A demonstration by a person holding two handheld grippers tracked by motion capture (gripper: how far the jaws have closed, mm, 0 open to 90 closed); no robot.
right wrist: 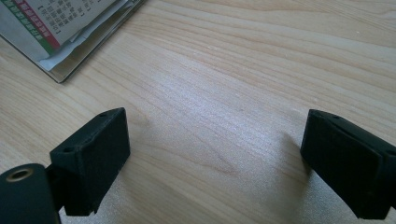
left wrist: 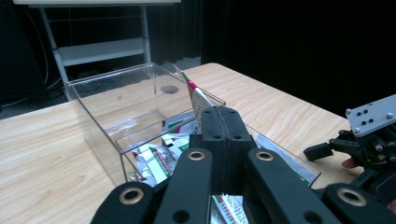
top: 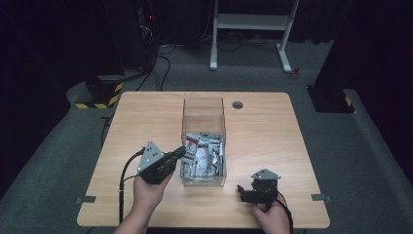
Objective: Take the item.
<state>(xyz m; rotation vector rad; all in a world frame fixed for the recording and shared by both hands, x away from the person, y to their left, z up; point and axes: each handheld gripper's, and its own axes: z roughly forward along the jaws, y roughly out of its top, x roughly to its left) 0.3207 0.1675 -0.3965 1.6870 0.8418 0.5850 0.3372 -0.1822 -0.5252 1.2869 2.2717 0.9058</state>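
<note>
The desk is pale wood-grain laminate, matt and smooth. On its middle stands a clear, hard-walled box — rectangular, open-topped, with a heap of glossy printed sachets in its near end. The left gripper is clenched on one sachet, a thin flat packet held at the box's near rim. It may slip out of the narrow pinch, or the gripper may knock the light box and shift it. The right gripper hangs released just above bare desk — holding nothing.
</note>
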